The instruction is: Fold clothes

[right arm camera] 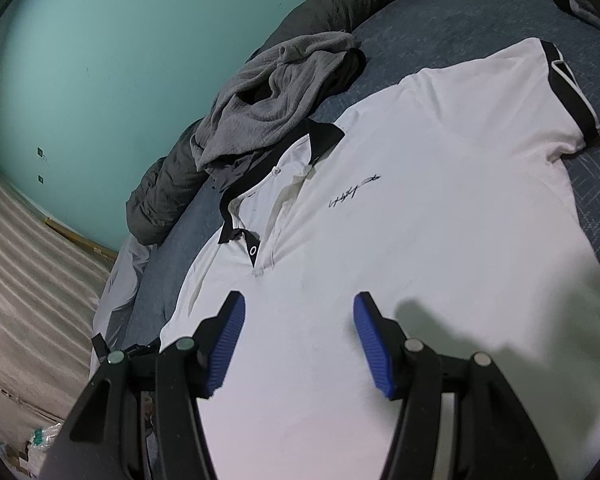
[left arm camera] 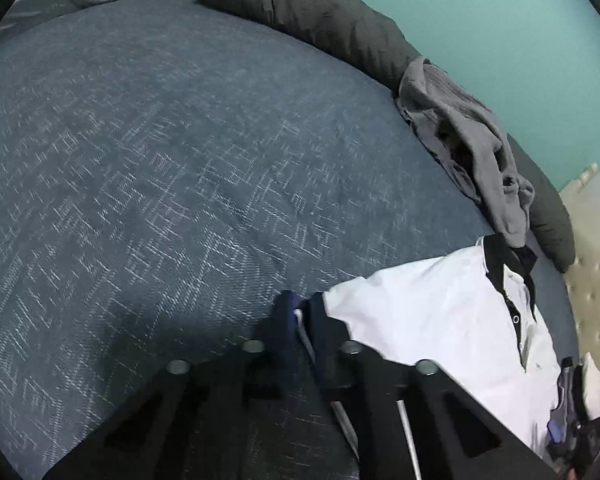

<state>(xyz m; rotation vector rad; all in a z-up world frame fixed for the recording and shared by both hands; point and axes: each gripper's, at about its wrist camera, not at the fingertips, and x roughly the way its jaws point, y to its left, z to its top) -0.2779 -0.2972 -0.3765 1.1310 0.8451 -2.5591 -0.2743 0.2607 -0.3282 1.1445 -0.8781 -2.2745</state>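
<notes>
1. I take the white polo shirt as my landmark; it lies face up, spread flat on the blue patterned bedcover.
2. Left of the shirt in the right wrist view I note a teal wall and a pale striped surface below it.
3. Beside the shirt's collar, on the wall side, a crumpled grey garment sits in a heap, its edge overlapping the black collar.
4. Beyond the grey garment, a dark quilted blanket is bunched along the bedcover's edge against the wall.
5. My right gripper hangs over the shirt's lower chest, jaws released and standing well apart, blue pads clear of the cloth as far as I can tell.
6. A small black script mark sits on the chest, on the collar side of that gripper.
7. At the shirt's far right edge, the black-trimmed sleeve lies flat on the bedcover.
8. My left gripper is at that sleeve end of the shirt, jaws clenched on the sleeve's dark cuff; a strip of its white piping shows between the fingers.
</notes>
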